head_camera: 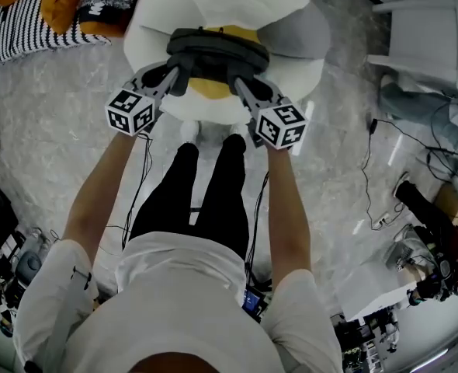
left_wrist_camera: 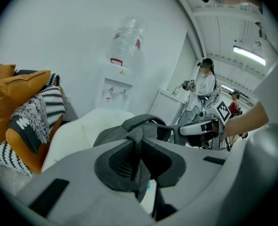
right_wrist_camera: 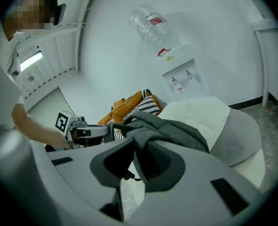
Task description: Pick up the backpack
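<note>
While my left hand-held gripper (left_wrist_camera: pixel 139 161) and right hand-held gripper (right_wrist_camera: pixel 138 161) are each pinching a strap of the grey backpack (head_camera: pixel 213 53), it is hanging between them over a white beanbag (head_camera: pixel 299 68), cushions (head_camera: pixel 35 22) lying nearby.

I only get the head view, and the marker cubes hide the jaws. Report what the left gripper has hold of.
Observer: The left gripper is shut on a grey strap of the backpack. The strap runs up between its pads.
Operator: Now check the right one.
Observer: The right gripper is shut on a grey fold at the backpack's top, pinched between its pads.
Operator: Tell me what stands ahead of the grippers.
Observer: A water dispenser with a bottle on top stands behind the backpack.
</note>
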`<state>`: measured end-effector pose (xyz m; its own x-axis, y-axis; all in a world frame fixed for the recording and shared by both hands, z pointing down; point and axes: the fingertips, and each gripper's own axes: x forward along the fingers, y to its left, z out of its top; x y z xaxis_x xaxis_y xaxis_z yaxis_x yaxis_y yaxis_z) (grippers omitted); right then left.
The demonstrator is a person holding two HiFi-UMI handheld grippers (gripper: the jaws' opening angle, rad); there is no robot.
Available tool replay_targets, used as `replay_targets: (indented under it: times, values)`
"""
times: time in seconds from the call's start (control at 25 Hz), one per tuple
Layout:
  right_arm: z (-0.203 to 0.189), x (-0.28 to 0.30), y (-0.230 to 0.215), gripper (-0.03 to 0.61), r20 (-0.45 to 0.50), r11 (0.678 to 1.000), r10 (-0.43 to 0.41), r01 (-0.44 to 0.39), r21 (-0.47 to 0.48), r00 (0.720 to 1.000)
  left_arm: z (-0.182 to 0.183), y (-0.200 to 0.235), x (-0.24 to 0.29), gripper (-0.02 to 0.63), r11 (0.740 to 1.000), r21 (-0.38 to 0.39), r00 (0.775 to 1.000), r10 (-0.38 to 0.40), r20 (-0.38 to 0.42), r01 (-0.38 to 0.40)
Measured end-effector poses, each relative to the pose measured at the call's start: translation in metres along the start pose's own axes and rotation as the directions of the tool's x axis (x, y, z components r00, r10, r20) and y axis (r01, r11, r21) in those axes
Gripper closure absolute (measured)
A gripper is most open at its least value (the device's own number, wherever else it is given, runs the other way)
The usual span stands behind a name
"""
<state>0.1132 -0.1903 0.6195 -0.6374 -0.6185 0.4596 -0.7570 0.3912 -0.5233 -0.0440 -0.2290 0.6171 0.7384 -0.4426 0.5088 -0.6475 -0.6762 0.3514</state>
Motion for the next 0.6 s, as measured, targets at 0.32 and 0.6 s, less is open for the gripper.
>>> replay_targets:
  times: [0.32,0.6]
  values:
    - [0.032,-0.026,0.042,0.514,0.062,0.999,-0.015,0.017,-0.03,0.998,0.038,-0.02,-0.04,0.575,0.999,0.034,0.998,-0.043,0.054,0.041]
    - [0.045,-0.051,0.08,0.515,0.105,0.999,-0.038,0.041,-0.034,0.994,0.056,-0.041,-0.078,0.577,0.993,0.065,0.991,-0.108,0.075,0.103]
